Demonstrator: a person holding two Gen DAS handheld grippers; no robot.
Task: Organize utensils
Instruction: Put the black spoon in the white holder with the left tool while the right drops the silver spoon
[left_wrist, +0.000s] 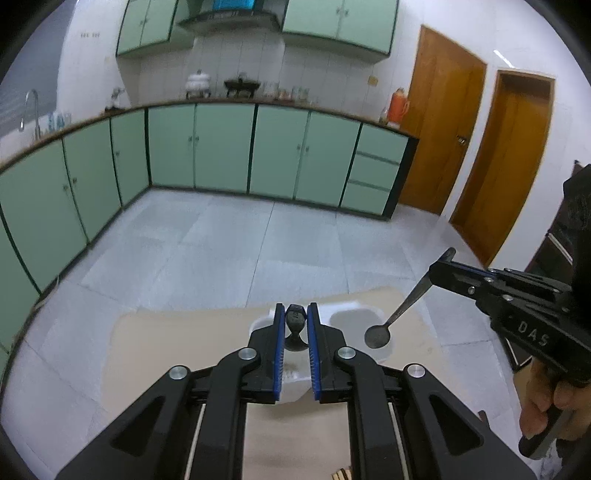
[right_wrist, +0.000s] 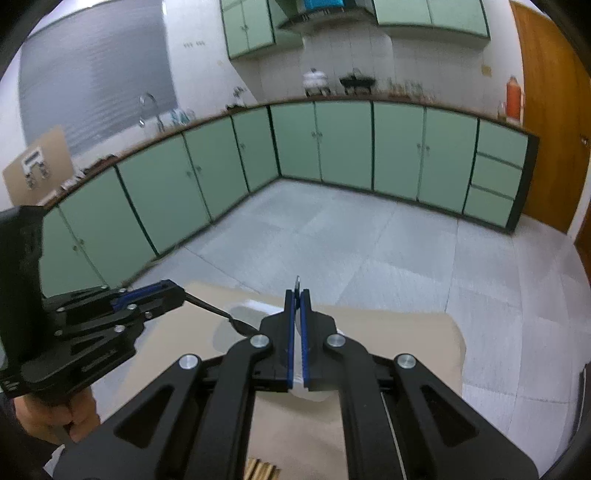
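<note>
While the left wrist view looks down its own left gripper (left_wrist: 296, 325), the jaws are closed on a dark utensil handle (left_wrist: 295, 316), hanging above a white divided tray (left_wrist: 373, 314) that sits at the far edge of the tan table (left_wrist: 177, 354); to the right, the right gripper (left_wrist: 439, 267), held by a hand (left_wrist: 546, 406), pinches a metal spoon (left_wrist: 400, 314) by its handle, bowl hanging down just over the tray's right compartment. From the right wrist view, the jaws are pressed tight on the thin spoon handle (only its tip pokes out beyond them), and the left gripper carries a dark spoon (right_wrist: 225, 316) slanting toward the tray. Both utensils are airborne: a thin handle pinched edge-on could pivot or slip, I judge, and land in the wrong compartment or off the far edge.
</note>
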